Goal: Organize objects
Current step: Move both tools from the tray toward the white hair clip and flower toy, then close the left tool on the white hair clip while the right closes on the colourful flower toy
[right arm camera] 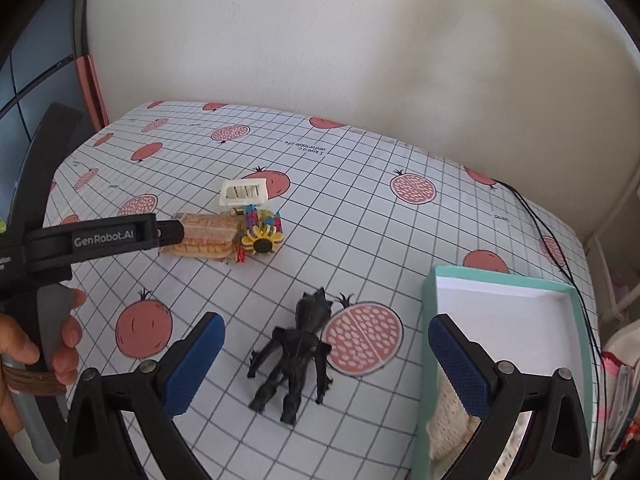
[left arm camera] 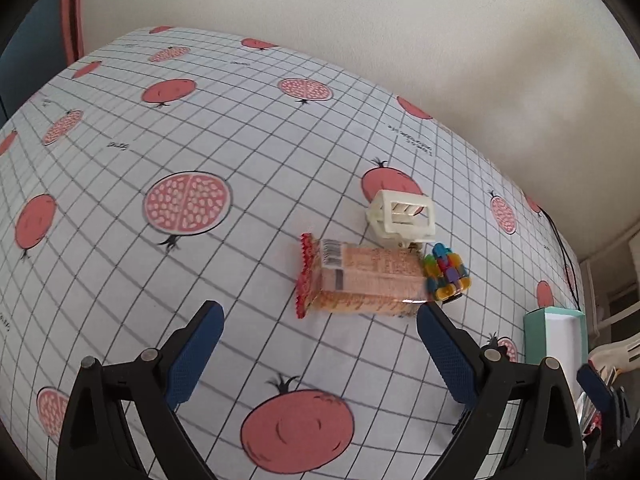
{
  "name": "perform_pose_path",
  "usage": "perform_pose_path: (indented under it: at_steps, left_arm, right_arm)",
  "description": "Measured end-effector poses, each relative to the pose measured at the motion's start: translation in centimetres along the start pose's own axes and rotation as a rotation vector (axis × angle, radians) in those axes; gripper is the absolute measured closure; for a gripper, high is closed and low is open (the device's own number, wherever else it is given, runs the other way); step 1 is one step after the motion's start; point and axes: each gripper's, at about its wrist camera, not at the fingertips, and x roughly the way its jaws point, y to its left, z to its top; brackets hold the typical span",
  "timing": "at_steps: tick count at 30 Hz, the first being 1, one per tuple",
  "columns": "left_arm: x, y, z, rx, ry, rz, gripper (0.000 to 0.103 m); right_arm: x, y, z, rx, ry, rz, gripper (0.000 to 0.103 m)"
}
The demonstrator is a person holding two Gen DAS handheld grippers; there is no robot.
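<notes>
Blue-padded fingers of the right gripper [right arm camera: 324,354] stand wide apart and empty, hanging over a black spiky figurine [right arm camera: 294,354] that lies flat on the pomegranate-print tablecloth [right arm camera: 360,216]. Just to the right sits a teal box [right arm camera: 430,292] with a white inside, its near corner holding a cream knitted piece [right arm camera: 446,428]. At the left edge a hand [right arm camera: 44,344] grips the handle of the left gripper [left arm camera: 318,330], whose own view shows its blue pads likewise spread with nothing between them. Beyond those pads lies a wrapped pack of biscuits [left arm camera: 362,280]. A multicoloured toy [left arm camera: 446,272] with a sunflower face touches the pack's right end. A white slotted plastic piece [left arm camera: 402,216] rests right behind them, close to both. Farther back a black cable [right arm camera: 560,248] runs along the table's right side, and a pale wall [right arm camera: 320,40] rises past the far edge.
</notes>
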Motion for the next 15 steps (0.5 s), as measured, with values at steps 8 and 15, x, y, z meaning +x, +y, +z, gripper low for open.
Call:
perform_pose_path:
  at_steps: [8, 15]
  left_arm:
    - [1.2, 0.3, 2.4, -0.038, -0.002, -0.066, 0.006]
    - [2.9, 1.3, 4.0, -0.084, 0.015, -0.119, 0.006]
  right_arm:
    - [3.4, -0.1, 3.5, 0.033, 0.011, 0.025, 0.000]
    - [6.5, 1.3, 5.7, 0.002, 0.032, 0.043, 0.000]
